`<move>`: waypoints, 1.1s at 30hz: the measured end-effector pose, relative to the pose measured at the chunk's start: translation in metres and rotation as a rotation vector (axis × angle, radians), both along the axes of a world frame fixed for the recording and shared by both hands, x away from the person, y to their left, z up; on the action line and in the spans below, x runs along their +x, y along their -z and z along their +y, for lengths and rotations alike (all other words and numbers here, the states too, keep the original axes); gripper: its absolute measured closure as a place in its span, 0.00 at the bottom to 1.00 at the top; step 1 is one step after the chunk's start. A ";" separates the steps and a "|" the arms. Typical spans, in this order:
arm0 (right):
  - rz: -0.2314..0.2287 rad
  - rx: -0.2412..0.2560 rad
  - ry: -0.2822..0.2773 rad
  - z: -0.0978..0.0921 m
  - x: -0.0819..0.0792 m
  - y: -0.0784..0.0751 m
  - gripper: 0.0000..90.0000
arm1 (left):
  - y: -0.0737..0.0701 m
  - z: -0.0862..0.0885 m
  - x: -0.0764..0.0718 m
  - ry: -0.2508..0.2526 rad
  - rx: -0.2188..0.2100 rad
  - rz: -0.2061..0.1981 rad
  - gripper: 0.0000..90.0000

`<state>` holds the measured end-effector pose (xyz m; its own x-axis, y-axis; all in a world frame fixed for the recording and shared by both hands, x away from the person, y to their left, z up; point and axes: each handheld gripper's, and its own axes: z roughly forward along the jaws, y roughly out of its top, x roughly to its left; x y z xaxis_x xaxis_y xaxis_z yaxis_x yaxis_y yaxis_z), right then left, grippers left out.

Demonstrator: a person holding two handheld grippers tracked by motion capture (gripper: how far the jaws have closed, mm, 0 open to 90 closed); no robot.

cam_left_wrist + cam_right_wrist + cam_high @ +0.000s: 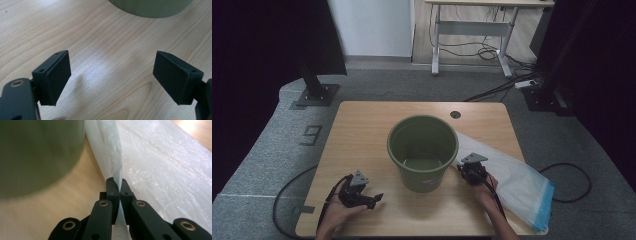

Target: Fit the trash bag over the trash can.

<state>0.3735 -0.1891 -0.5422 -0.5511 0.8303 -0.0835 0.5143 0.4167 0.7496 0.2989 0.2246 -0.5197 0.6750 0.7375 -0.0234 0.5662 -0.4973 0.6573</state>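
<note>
A green bucket (pixel 422 150) stands upright in the middle of the wooden table (pixel 362 130). A translucent white plastic bag (pixel 512 177) with a blue end lies flat to its right. My right gripper (pixel 470 171) is beside the bucket's right wall, shut on a pinched fold of the bag (pixel 117 167), which rises between its jaws. My left gripper (pixel 374 200) rests low on the table at the bucket's front left, open with nothing between its pads (pixel 56 77). The bucket's base (pixel 150 7) shows ahead of it.
A round cable hole (pixel 455 114) sits at the table's back right. Cables trail over the grey carpet on both sides. A dark stand base (pixel 317 94) is at the far left and a white desk frame (pixel 472 40) stands farther back.
</note>
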 end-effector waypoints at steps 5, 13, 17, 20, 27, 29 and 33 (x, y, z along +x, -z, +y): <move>0.039 -0.002 -0.007 -0.017 -0.026 0.001 0.98 | -0.002 0.001 0.000 0.005 -0.011 -0.004 0.17; -0.005 0.012 -0.002 0.005 -0.008 -0.004 0.53 | -0.002 0.003 0.003 -0.001 -0.021 -0.002 0.17; 0.034 0.005 0.021 0.015 0.004 0.003 0.59 | -0.002 0.002 0.003 -0.001 -0.015 -0.001 0.17; 0.013 -0.021 0.021 0.016 0.002 0.002 0.88 | -0.002 0.003 0.003 -0.003 -0.017 -0.004 0.17; -0.126 0.058 0.081 -0.004 -0.004 -0.018 0.99 | -0.003 0.004 0.002 -0.006 -0.022 -0.007 0.17; -0.191 0.094 0.118 -0.015 -0.008 -0.032 0.99 | -0.003 0.005 0.003 -0.012 -0.023 -0.008 0.17; -0.239 0.141 0.149 -0.025 -0.011 -0.047 0.99 | -0.002 0.006 0.003 -0.017 -0.019 -0.006 0.17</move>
